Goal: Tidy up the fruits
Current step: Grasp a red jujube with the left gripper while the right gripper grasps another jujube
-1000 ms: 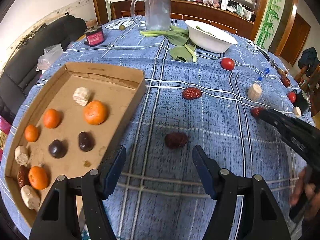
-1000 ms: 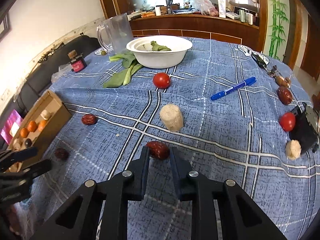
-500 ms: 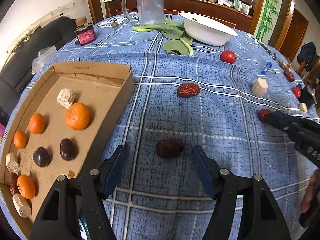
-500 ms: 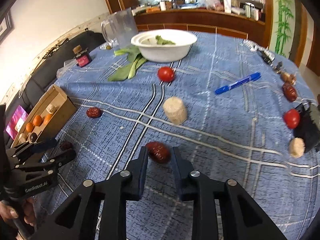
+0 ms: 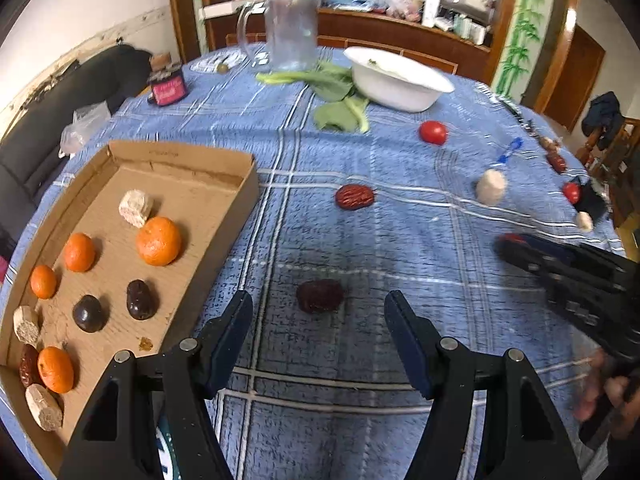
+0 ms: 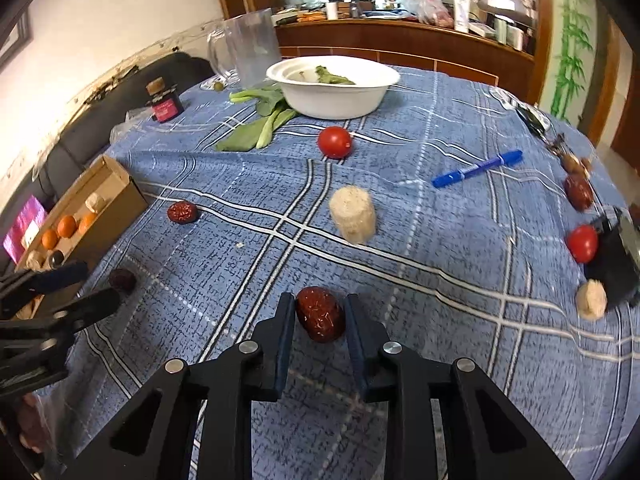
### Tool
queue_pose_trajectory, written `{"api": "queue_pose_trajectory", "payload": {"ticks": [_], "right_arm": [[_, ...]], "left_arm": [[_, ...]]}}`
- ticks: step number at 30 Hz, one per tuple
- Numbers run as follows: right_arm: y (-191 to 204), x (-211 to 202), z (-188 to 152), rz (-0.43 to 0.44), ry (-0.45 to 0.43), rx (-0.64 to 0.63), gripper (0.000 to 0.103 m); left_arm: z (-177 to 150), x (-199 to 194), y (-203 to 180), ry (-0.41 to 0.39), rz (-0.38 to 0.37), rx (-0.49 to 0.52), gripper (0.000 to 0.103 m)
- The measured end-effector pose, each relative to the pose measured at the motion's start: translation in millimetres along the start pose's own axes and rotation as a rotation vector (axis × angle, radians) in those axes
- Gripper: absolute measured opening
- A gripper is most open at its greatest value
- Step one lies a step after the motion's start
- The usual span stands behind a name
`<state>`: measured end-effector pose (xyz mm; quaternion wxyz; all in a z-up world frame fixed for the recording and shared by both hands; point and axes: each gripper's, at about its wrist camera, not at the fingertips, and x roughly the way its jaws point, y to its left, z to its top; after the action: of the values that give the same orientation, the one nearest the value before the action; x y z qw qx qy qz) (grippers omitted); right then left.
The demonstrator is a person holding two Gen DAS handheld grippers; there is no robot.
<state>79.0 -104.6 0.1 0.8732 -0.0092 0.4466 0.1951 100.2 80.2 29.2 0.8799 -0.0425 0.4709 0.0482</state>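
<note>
My right gripper (image 6: 319,314) is shut on a red date (image 6: 320,314), lifted a little off the blue cloth. My left gripper (image 5: 318,316) is open, its fingers either side of a dark date (image 5: 320,296) that lies on the cloth. A cardboard tray (image 5: 244,196) at the left holds several oranges (image 5: 159,241), dark dates and pale chunks. Another red date (image 5: 354,197) lies further off, with a pale chunk (image 6: 353,214) and a tomato (image 6: 335,142) beyond. The right gripper shows at the right of the left wrist view (image 5: 505,242).
A white bowl (image 6: 332,86) with greens beside it, a clear jug (image 6: 244,50) and a small jar (image 6: 164,104) stand at the back. A blue pen (image 6: 476,168), another tomato (image 6: 582,243), a date and a black object lie at the right edge.
The right gripper has risen slightly with the red date. The left gripper has closed in on the dark date, which now sits between its open fingers.
</note>
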Motion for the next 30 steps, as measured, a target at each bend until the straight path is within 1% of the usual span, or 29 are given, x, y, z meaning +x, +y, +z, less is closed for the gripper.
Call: {"api": "queue_pose_trajectory", "payload": {"ticks": [1, 2, 3, 4, 5, 6, 7, 8, 11, 18, 24, 30], "right_arm": [[-2.6, -1.4, -1.4, 0.010, 0.001, 0.014, 0.027], [-4.3, -2.3, -2.1, 0.015, 0.003, 0.022, 0.027], [-4.8, -3.0, -2.7, 0.018, 0.003, 0.025, 0.027], [-4.8, -3.9, -3.7, 0.020, 0.003, 0.023, 0.027], [-4.6, -4.6, -4.6, 0.016, 0.003, 0.018, 0.027], [-4.2, -5.3, -5.4, 0.012, 0.002, 0.015, 0.027], [-4.1, -6.2, -6.3, 0.011, 0.000, 0.015, 0.027], [-4.2, -7.0, -7.2, 0.010, -0.001, 0.017, 0.027], [-5.2, -11.1, -9.9, 0.002, -0.009, 0.030, 0.027], [-0.8, -38.9, -22.7, -0.039, -0.058, 0.026, 0.027], [9.0, -67.8, -45.8, -0.085, -0.078, 0.034, 0.027], [20.4, -87.4, -70.9, -0.121, -0.067, 0.066, 0.027]], "left_arm": [[0.6, 7.2, 2.9, 0.017, 0.007, -0.010, 0.067], [1.3, 13.7, 4.0, 0.026, 0.033, -0.011, 0.067], [2.2, 15.2, 1.9, 0.009, 0.045, 0.009, 0.063], [2.7, 16.3, -0.4, -0.003, 0.045, 0.030, 0.051], [2.7, 18.1, -1.4, 0.007, 0.027, 0.034, 0.045], [2.6, 16.9, -0.4, 0.000, 0.017, 0.024, 0.035], [2.1, 16.6, -0.3, 0.001, 0.003, 0.019, 0.027], [0.9, 16.1, -1.1, -0.001, -0.012, 0.023, 0.027], [-3.5, 9.9, -3.8, -0.007, -0.026, 0.038, 0.027], [-19.4, -27.3, -16.8, -0.042, -0.078, 0.086, 0.027], [-39.5, -50.3, -28.2, -0.039, -0.109, 0.104, 0.027], [-49.5, -72.8, -25.6, -0.068, -0.129, 0.106, 0.027]]}}
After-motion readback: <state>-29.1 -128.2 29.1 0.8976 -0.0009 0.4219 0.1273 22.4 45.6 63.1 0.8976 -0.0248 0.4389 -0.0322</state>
